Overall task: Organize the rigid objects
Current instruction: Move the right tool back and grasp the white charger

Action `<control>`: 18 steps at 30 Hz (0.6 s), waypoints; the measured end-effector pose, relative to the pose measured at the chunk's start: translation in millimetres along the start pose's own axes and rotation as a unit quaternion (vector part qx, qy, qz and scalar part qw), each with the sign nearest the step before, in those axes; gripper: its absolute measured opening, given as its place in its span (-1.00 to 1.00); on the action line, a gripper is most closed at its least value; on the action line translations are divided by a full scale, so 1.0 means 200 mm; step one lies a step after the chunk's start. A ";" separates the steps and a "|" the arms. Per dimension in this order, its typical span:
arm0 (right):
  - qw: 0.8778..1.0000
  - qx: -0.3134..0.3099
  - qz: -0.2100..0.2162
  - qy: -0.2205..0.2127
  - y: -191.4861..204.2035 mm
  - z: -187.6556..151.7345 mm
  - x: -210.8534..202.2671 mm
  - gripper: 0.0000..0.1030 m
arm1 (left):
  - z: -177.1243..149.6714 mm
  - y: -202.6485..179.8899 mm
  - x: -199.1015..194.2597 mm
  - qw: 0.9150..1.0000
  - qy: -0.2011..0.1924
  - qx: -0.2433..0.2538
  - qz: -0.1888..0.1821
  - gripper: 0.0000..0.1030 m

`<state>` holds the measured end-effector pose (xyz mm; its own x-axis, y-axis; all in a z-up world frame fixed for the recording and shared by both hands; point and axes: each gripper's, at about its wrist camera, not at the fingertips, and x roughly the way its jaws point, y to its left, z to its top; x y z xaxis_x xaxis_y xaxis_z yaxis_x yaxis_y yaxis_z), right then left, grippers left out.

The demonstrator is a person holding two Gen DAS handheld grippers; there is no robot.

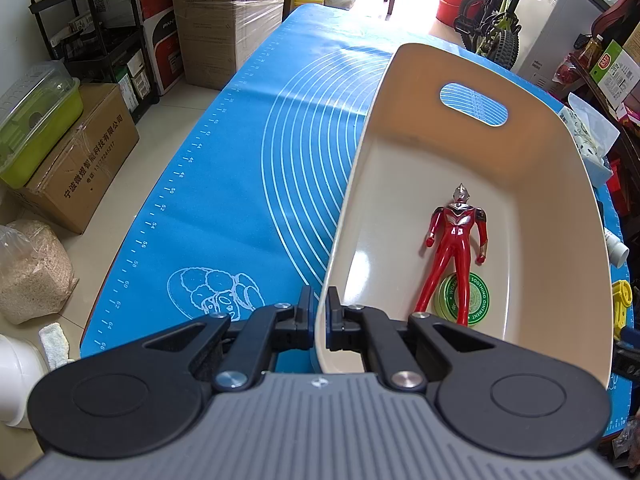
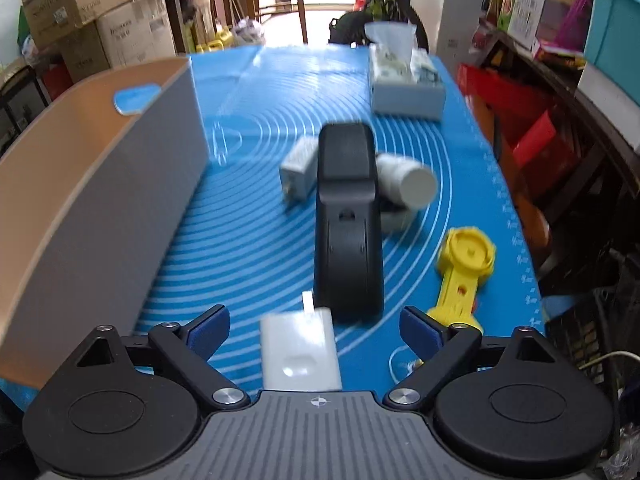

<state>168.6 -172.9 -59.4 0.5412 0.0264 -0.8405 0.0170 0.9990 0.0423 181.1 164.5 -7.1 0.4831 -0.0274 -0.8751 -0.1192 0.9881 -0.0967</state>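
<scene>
Pinching the near rim of the cream bin with my left gripper, one pad each side of the wall, so it's clamped tight. Inside it a red hero figure lies face up, legs across a green ointment tin. My right gripper is spread wide with nothing between the pads, hanging over the blue baking mat. Right below it sits a white charger block, and just past that a long black device, pretty blurry. Around it: a white plug adapter, a white bottle on its side, a yellow plastic tool, and a tissue box further back
</scene>
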 end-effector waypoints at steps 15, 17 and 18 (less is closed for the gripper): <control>1.000 -0.009 -0.006 0.017 0.01 -0.04 0.13 0.48 | 0.00 0.00 0.00 1.000 0.000 0.000 0.000 -0.87; 1.000 -0.017 -0.005 0.016 0.02 -0.04 0.13 0.39 | 0.00 0.00 0.00 1.000 0.000 0.000 0.000 -0.87; 1.000 -0.020 -0.003 0.015 0.02 -0.04 0.12 0.33 | 0.00 0.00 0.00 1.000 0.000 0.000 0.000 -0.87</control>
<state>175.7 -167.2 -84.3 0.5161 0.0207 -0.8563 -0.0136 0.9998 0.0160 181.0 164.8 -7.1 0.4830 -0.0271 -0.8752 -0.1191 0.9882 -0.0964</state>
